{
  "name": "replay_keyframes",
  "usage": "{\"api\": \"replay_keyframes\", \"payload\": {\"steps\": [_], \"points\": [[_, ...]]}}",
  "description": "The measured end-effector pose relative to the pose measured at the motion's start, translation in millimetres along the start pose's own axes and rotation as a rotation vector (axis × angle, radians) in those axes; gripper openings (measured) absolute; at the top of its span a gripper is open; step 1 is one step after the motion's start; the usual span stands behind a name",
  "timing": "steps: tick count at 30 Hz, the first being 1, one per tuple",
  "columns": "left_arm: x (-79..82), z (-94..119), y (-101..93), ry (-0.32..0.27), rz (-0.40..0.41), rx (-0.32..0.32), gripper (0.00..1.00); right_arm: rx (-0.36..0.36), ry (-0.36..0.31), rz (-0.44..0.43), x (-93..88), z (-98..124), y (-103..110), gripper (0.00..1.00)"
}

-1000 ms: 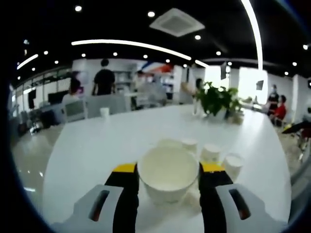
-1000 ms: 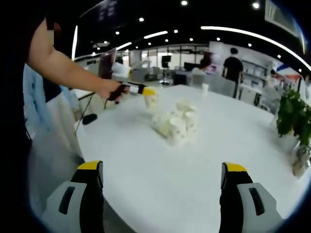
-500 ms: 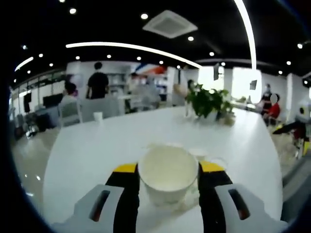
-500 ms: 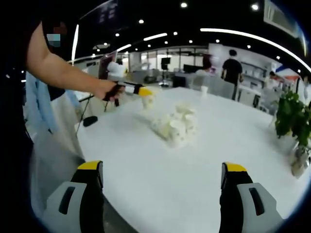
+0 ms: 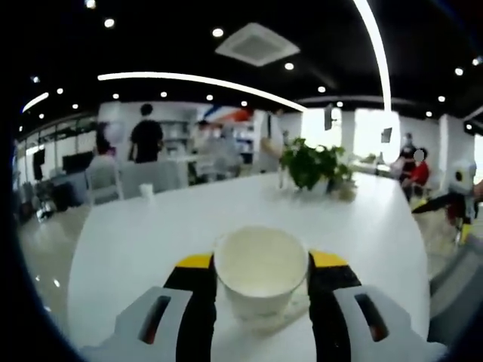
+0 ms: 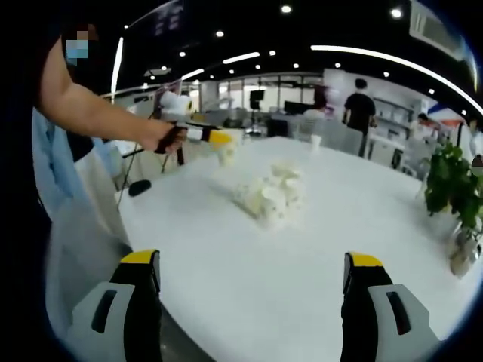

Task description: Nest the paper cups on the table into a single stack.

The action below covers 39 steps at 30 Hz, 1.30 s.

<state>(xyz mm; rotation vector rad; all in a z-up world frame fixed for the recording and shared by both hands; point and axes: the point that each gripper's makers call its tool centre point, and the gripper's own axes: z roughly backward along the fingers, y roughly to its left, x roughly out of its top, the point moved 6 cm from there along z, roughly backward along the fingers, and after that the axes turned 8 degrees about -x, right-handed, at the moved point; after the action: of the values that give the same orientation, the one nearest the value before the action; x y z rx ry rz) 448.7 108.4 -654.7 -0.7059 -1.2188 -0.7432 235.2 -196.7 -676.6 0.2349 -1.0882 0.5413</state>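
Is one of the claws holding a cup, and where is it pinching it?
Yes. The left claw holds a paper cup, pinching its sides just below the rim. The right claw is open and holds nothing.

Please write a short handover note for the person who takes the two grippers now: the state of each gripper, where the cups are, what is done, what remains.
Left gripper: shut on one paper cup, held upright above the white table, open mouth facing the camera.
Right gripper: open, holding nothing, low over the near table edge.
Loose cups: clustered mid-table; a potted plant stands at the far side.
Done: one cup picked up.
Left: probably nest it into a cluster cup, then gather the others into one stack.
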Motion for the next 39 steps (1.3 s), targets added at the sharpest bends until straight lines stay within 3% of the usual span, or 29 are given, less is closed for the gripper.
{"api": "replay_keyframes", "payload": {"steps": [10, 24, 39], "points": [[6.7, 1, -19.0, -0.007, -0.018, -0.035, 0.45, 0.001, -0.004, 0.013, 1.4, 4, -1, 1.00], [4.9, -6, -63.2, 0.006, -0.030, -0.102, 0.45, -0.015, -0.020, 0.012, 2.3, 11, -3, 1.00], [9.6, -7, -101.3, -0.005, 0.003, -0.138, 0.45, -0.031, -0.026, 0.009, 1.3, 19, -4, 1.00]]}}
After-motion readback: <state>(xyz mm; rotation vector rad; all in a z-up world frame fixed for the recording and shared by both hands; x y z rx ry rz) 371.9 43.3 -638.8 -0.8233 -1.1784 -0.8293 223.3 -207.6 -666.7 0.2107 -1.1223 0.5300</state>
